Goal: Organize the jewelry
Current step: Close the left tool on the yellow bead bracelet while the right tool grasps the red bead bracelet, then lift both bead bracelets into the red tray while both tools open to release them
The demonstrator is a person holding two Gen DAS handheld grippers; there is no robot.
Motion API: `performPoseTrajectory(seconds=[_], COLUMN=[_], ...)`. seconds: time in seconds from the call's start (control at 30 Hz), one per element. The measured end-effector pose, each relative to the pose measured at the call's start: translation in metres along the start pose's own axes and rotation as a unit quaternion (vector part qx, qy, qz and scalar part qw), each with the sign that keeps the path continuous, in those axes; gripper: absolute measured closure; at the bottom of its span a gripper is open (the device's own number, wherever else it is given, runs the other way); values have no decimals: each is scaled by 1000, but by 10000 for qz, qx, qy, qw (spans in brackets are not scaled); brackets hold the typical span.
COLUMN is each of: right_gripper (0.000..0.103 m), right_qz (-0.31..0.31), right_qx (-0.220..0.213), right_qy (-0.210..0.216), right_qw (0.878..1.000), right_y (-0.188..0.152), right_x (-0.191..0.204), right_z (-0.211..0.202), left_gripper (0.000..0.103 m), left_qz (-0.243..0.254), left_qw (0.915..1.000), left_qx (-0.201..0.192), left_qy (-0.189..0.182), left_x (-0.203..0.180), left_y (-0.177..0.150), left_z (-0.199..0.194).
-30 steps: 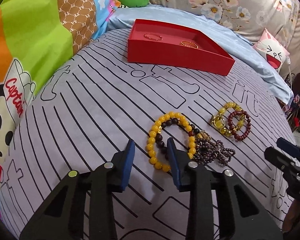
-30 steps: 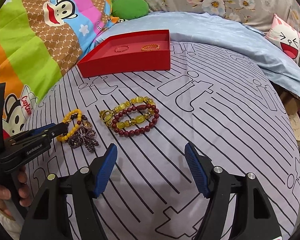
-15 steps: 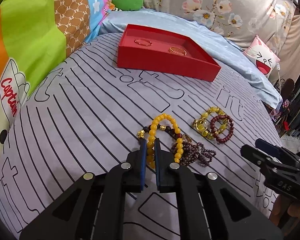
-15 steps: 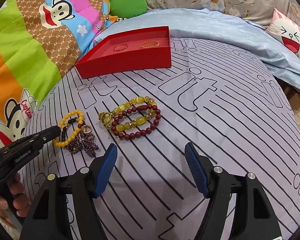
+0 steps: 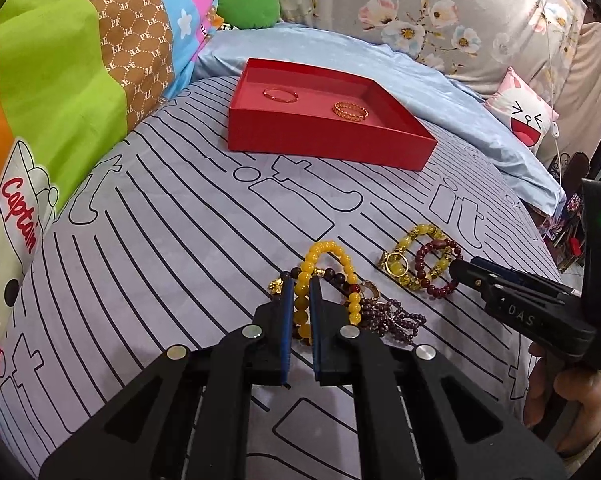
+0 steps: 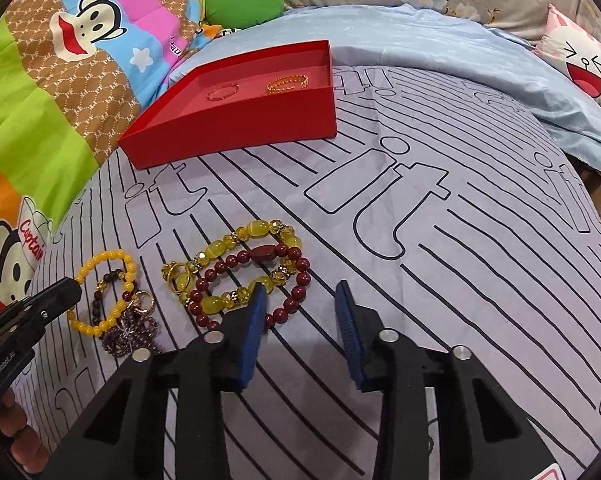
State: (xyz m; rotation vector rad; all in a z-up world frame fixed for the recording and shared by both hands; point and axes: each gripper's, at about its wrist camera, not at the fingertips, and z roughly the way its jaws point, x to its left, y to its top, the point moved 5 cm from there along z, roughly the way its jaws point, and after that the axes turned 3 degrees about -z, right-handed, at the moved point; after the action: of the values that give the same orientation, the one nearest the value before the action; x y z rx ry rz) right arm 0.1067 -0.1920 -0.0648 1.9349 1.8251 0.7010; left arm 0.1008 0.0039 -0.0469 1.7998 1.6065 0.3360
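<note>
My left gripper [image 5: 299,284] is shut on the near side of a yellow bead bracelet [image 5: 332,252], which lies on the lilac bedspread with a dark bead bracelet [image 5: 332,274] and a purple bead strand [image 5: 388,314]. The yellow bracelet also shows in the right wrist view [image 6: 104,260]. My right gripper [image 6: 300,296] is open, its left finger over the near edge of a dark red bead bracelet [image 6: 296,276] and a yellow-green stone bracelet [image 6: 256,230]. A red tray [image 5: 388,148] farther back holds two thin gold bangles [image 5: 280,94] [image 5: 350,110].
A gold ring [image 6: 176,274] lies beside the stone bracelet. A colourful monkey-print quilt [image 5: 52,80] rises on the left. A pale blue cover [image 6: 440,36], a green cushion [image 6: 244,0] and a pink cartoon pillow [image 5: 520,116] lie behind the tray.
My left gripper went from open to shut on the yellow bracelet, which is bunched narrower. My right gripper moved forward and left, its left finger now at the red bracelet.
</note>
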Motion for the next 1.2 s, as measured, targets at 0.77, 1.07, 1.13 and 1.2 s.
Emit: performPoseTrajectory(seconds=[0.77, 1.07, 1.13, 1.2], right_gripper=[95, 95, 95, 95], right_qz=[33, -251, -294, -282], right_qx=[-449, -700, -734, -745], right_qy=[72, 104, 138, 258], right_qw=[9990, 9972, 9968, 9965], right_y=[19, 44, 52, 63], right_x=[-3, 2, 2, 1], right_z=[-39, -70, -73, -74], left_gripper=[96, 96, 96, 96], left_qz=[84, 403, 470, 521], left_qw=[9999, 9987, 9981, 9975], left_qx=[-115, -259, -304, -373], left_qy=[-59, -184, -237, -312], left_x=[-7, -30, -36, -42], left_y=[10, 33, 43, 57], left_z=[-15, -30, -32, -34])
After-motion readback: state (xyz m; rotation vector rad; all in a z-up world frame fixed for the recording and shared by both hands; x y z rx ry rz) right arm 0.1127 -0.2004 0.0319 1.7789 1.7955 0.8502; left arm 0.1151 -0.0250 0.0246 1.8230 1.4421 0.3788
